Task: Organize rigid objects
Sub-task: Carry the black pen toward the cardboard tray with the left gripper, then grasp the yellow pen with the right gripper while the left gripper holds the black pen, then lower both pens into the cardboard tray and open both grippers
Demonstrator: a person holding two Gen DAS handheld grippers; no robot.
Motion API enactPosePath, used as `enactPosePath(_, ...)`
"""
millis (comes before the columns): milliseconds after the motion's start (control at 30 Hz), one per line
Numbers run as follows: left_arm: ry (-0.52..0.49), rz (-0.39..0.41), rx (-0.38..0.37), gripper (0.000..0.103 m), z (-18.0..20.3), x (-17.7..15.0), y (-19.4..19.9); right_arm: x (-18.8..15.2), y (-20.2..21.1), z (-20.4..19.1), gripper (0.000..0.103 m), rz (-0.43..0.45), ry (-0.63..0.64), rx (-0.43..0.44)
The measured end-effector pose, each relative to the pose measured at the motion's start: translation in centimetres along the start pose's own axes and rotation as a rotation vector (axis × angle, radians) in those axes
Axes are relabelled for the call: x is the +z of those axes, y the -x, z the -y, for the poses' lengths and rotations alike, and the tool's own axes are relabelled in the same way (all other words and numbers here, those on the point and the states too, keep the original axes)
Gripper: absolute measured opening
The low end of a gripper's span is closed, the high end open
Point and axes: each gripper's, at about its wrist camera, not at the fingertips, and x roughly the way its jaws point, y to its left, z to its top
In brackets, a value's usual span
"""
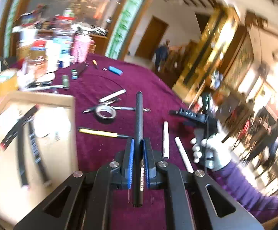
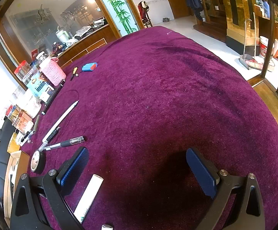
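Note:
My left gripper (image 1: 138, 143) is shut on a black pen (image 1: 139, 118) and holds it pointing forward above the purple tablecloth (image 1: 104, 84). A wooden tray (image 1: 43, 97) with black pens and white items lies to its left. My right gripper (image 2: 137, 164) is open and empty, low over the cloth; it also shows in the left wrist view (image 1: 194, 115), held by a white-gloved hand. A white tube (image 2: 89, 197) lies by its left finger. On the cloth lie a tape roll (image 1: 106, 113), a yellow-black pen (image 1: 100, 132) and two white tubes (image 1: 165, 140).
Jars, boxes and a pink knitted holder (image 2: 52, 72) crowd the table's left edge. A blue box (image 2: 89, 66), a small screwdriver (image 2: 74, 72), a white stylus (image 2: 62, 118) and a clear pen (image 2: 66, 143) lie on the cloth. The table edge curves off at right.

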Motion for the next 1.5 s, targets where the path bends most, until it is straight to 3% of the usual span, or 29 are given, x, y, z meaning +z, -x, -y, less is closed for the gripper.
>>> enactPosePath(100,0.062,0.035,0.019,0.009,-2.1,-0.7,2.8,0.2,-0.2,-0.3,0.101,-0.013,0.016,-0.026)
enactPosePath(200,0.099,0.062,0.059,0.009,-4.1,-1.6,5.2,0.0,0.7,-3.1,0.097,-0.053,0.134,-0.171)
enactPosePath(333,0.148,0.08,0.086,0.009,-6.5,-2.6,6.5,-1.9,3.3,-10.2,0.097,-0.072,0.343,-0.025)
enactPosePath(400,0.171,0.08,0.08,0.009,-7.3,-2.8,6.3,-3.8,3.0,-14.9,0.097,-0.134,0.483,0.091)
enactPosePath(467,0.189,0.073,0.076,0.009,-7.9,-3.2,6.1,-5.5,1.9,-18.1,0.097,-0.187,0.577,0.147)
enactPosePath(600,0.197,0.078,0.081,0.009,-8.7,-3.5,6.5,-8.4,-1.1,-23.5,0.094,-0.237,0.749,0.148)
enactPosePath(733,0.228,0.096,0.109,0.009,-10.5,-3.6,7.7,-9.9,-4.1,-26.3,0.072,-0.297,0.826,0.115)
enactPosePath(800,0.248,0.099,0.13,0.009,-11.8,-3.6,8.1,-9.8,-4.6,-26.1,0.066,-0.291,0.803,0.142)
enactPosePath(867,0.261,0.096,0.144,0.009,-12.6,-3.6,8.2,-9.9,-4.8,-25.8,0.038,-0.275,0.793,0.139)
enactPosePath(967,0.268,0.077,0.171,0.009,-13.7,-3.5,7.9,-9.6,-4.7,-24.7,0.014,-0.273,0.746,0.149)
enactPosePath(1033,0.269,0.049,0.203,0.009,-14.4,-3.3,7.3,-9.4,-4.5,-24.1,0.01,-0.276,0.703,0.18)
enactPosePath(1200,0.28,-0.01,0.292,0.009,-16.1,-2.4,6.0,-9.1,-3.3,-22.1,0.01,-0.25,0.575,0.266)
enactPosePath(1333,0.293,-0.09,0.375,0.009,-18.1,-1.3,4.4,-7.6,-1.3,-22.1,0.01,-0.231,0.483,0.352)
enactPosePath(1500,0.312,-0.179,0.429,0.01,-19.4,-1.2,2.2,-7.4,0.8,-23.2,0.01,-0.269,0.405,0.465)
